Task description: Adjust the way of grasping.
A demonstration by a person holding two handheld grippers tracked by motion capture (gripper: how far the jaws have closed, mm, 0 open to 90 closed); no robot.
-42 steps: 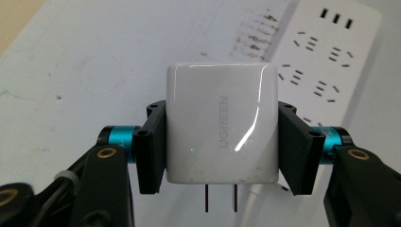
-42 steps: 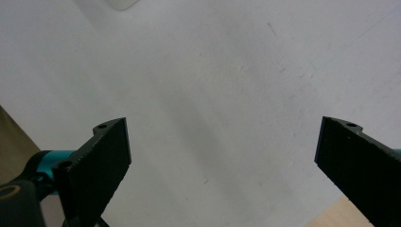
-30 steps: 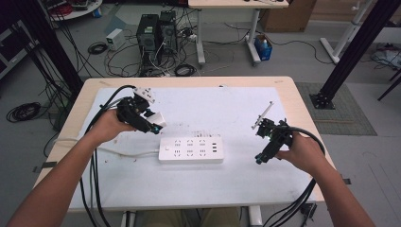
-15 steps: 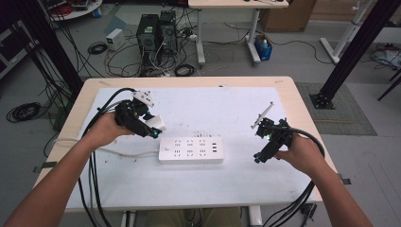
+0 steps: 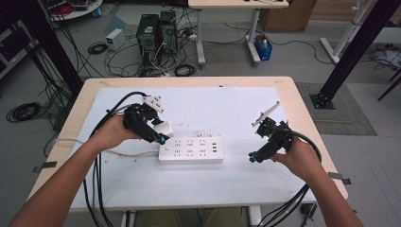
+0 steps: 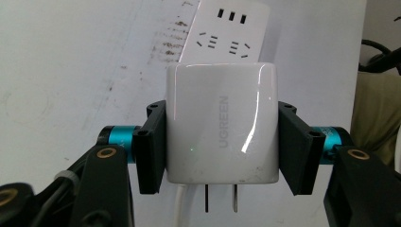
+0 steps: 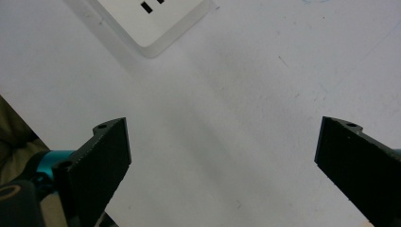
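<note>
One charger, one power strip, two grippers.
Left gripper (image 6: pixel 221 137) clamped the single white charger (image 6: pixel 221 127), two prongs showing, beside the strip (image 5: pixel 191 150); right gripper (image 7: pixel 222 165) stood wide, empty.

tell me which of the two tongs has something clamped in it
The left tongs: their jaws press on both sides of a white charger, prongs showing below, above the power strip. The right tongs stand wide open over bare table.

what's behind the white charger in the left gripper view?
Behind the white charger, clamped in the left gripper, lies the power strip: three slots and two sockets show. The charger covers the rest of it. A white cable runs below.
</note>
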